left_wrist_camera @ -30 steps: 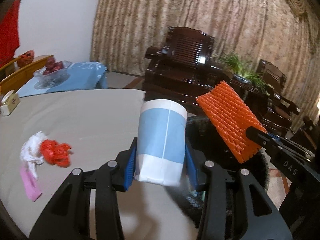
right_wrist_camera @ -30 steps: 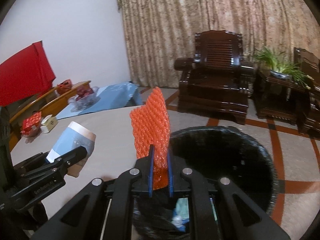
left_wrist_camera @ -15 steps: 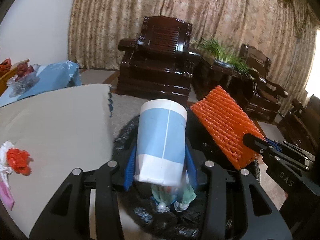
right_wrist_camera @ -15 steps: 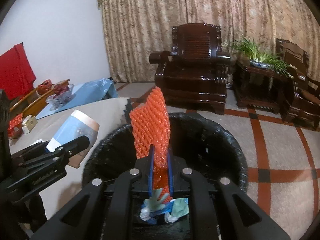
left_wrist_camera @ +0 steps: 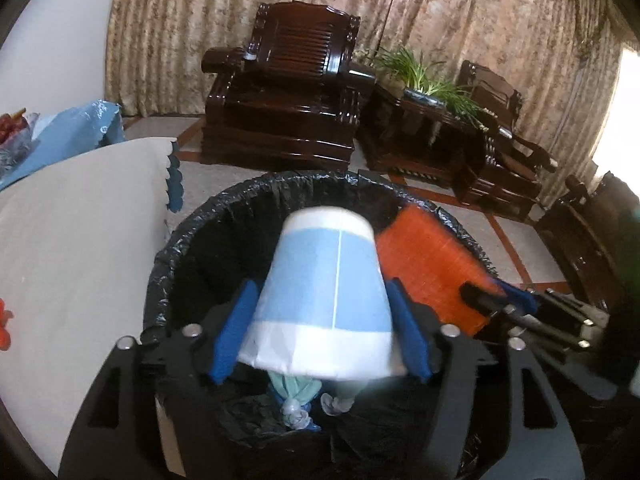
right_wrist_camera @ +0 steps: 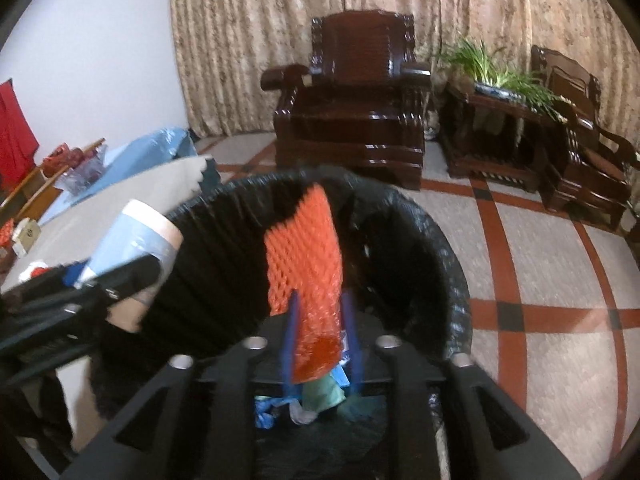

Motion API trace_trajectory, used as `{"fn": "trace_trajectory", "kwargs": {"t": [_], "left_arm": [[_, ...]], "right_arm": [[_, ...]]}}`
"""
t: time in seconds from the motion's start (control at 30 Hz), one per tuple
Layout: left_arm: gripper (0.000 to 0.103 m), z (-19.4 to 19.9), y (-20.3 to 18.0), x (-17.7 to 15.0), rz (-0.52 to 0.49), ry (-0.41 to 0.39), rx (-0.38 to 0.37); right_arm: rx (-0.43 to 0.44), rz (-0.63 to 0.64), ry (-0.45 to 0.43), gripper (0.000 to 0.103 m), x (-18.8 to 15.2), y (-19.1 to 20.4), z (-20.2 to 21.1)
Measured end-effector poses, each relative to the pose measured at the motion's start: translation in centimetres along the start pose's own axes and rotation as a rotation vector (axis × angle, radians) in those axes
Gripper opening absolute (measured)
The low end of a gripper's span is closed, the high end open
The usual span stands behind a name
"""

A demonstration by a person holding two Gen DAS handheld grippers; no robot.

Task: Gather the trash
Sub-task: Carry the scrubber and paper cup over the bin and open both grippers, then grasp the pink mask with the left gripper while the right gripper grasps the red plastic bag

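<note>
My left gripper (left_wrist_camera: 320, 328) holds a blue and white paper cup (left_wrist_camera: 320, 296), upside down, over the black-lined trash bin (left_wrist_camera: 224, 208); its pads look slightly apart from the cup's sides. My right gripper (right_wrist_camera: 320, 336) holds an orange foam net (right_wrist_camera: 306, 256) over the same bin (right_wrist_camera: 448, 264); its jaws have widened and the net sits loosely between them. The net (left_wrist_camera: 428, 264) and right gripper (left_wrist_camera: 500, 304) show at right in the left wrist view. The cup (right_wrist_camera: 136, 240) shows at left in the right wrist view. Teal and blue trash (right_wrist_camera: 320, 396) lies in the bin's bottom.
A table with a beige cloth (left_wrist_camera: 80, 240) stands left of the bin, with red trash (left_wrist_camera: 4, 328) at its edge. Dark wooden armchairs (left_wrist_camera: 288, 92) and a plant stand (left_wrist_camera: 432, 92) line the curtain wall. The tiled floor (right_wrist_camera: 540, 280) lies right of the bin.
Both grippers moved from above the table edge to over and lower into the bin. Both sets of jaws have widened around the cup and the net.
</note>
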State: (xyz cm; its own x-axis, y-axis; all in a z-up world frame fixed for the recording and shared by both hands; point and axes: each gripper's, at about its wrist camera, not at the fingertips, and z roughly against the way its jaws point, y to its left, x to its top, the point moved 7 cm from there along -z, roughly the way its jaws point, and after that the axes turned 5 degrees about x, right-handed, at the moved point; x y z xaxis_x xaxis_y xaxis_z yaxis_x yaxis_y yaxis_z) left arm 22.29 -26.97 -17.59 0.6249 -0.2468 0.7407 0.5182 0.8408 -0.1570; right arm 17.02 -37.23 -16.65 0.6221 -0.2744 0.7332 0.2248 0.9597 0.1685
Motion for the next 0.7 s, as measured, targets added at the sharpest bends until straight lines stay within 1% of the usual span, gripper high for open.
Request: {"fn": "trace_trajectory", "kwargs": {"t": [0.03, 0.07, 0.1, 0.13, 0.2, 0.27, 0.33, 0.47, 0.57, 0.7], "left_arm": [[0.070, 0.0, 0.1, 0.0, 0.003, -0.002, -0.012], [0.073, 0.3, 0.3, -0.1, 0.008, -0.008, -0.023], [0.080, 0.4, 0.4, -0.1, 0.013, -0.015, -0.025], [0.088, 0.8, 0.8, 0.0, 0.026, -0.030, -0.023], [0.089, 1.6, 1.5, 0.3, 0.046, -0.054, -0.023], [0.089, 2.6, 2.3, 0.6, 0.048, -0.070, -0.008], [0.089, 4.2, 3.8, 0.8, 0.049, -0.101, 0.024], [0.089, 7.8, 7.4, 1.5, 0.073, -0.161, 0.110], [0.089, 10.9, 10.6, 1.2, 0.098, -0.191, 0.188], [0.090, 14.4, 14.4, 0.3, 0.145, -0.205, 0.281]], "right_arm": [[-0.011, -0.004, 0.007, 0.055, -0.3, -0.2, -0.1], [-0.013, -0.007, 0.008, 0.056, -0.6, -0.3, -0.1], [-0.008, -0.007, 0.006, 0.061, -0.6, -0.3, 0.0], [-0.003, -0.002, -0.003, 0.076, -0.7, -0.1, 0.3], [-0.011, 0.008, -0.034, 0.088, -0.6, 0.1, 1.1], [-0.014, 0.020, -0.060, 0.089, -0.2, 0.4, 1.7], [0.001, 0.022, -0.086, 0.095, 0.3, 0.8, 2.7], [0.061, 0.010, -0.141, 0.097, 1.9, 2.5, 4.7], [0.110, 0.033, -0.177, 0.097, 2.9, 5.0, 6.1], [0.182, 0.060, -0.186, 0.097, 3.1, 8.9, 6.6]]}}
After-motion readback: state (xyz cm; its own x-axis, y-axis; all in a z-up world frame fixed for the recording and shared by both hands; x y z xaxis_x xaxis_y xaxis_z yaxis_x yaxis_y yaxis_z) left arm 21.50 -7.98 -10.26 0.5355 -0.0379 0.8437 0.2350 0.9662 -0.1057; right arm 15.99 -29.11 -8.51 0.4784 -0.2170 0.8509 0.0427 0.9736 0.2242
